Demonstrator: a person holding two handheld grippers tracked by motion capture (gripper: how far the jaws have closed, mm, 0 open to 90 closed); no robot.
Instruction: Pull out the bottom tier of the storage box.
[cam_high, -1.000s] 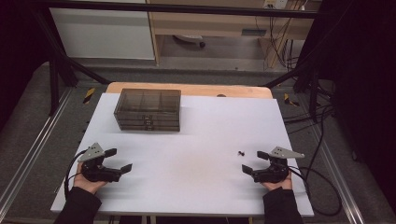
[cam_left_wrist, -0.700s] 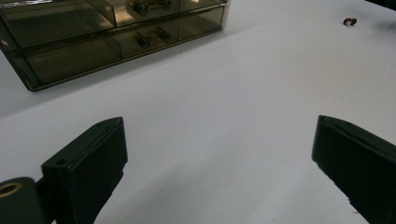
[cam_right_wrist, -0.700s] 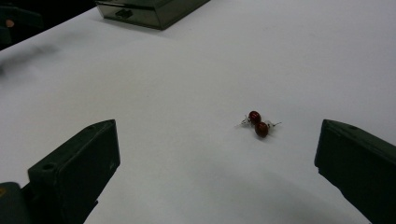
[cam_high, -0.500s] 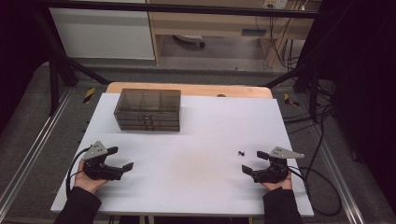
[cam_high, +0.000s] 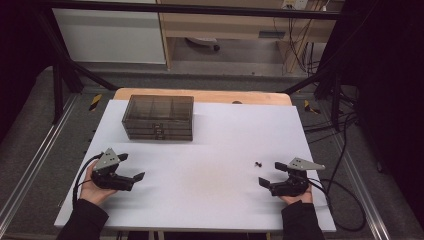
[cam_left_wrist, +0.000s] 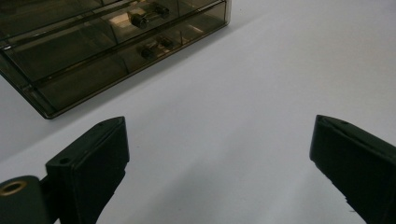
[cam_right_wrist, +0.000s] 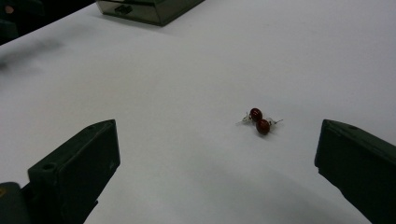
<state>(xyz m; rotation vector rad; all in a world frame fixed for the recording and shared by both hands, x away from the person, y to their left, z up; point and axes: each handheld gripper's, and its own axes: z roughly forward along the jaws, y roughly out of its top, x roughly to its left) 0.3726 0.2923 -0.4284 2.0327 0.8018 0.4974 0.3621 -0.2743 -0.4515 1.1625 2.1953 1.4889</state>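
Step in hand, as I judge it: the approach, nothing gripped yet. My right gripper (cam_high: 270, 175) rests on the white table (cam_high: 215, 150) with its jaws spread wide and empty. The pair of earrings (cam_right_wrist: 259, 121) lies just ahead of it, well apart from the drawer box (cam_high: 158, 117), toward the table's near right side. My left gripper (cam_high: 132, 167) is likewise spread and empty, near the box's front.

Earrings: two small glossy dark-red beads on thin silvery posts, touching each other. Box: smoky translucent plastic, rectangular, stacked drawers with small dark knobs (cam_left_wrist: 148, 52). Table surface matte and smooth.

Next move probably calls for easing the right jaws forward around the beads; they look tiny and slippery, so a low, centred pinch.
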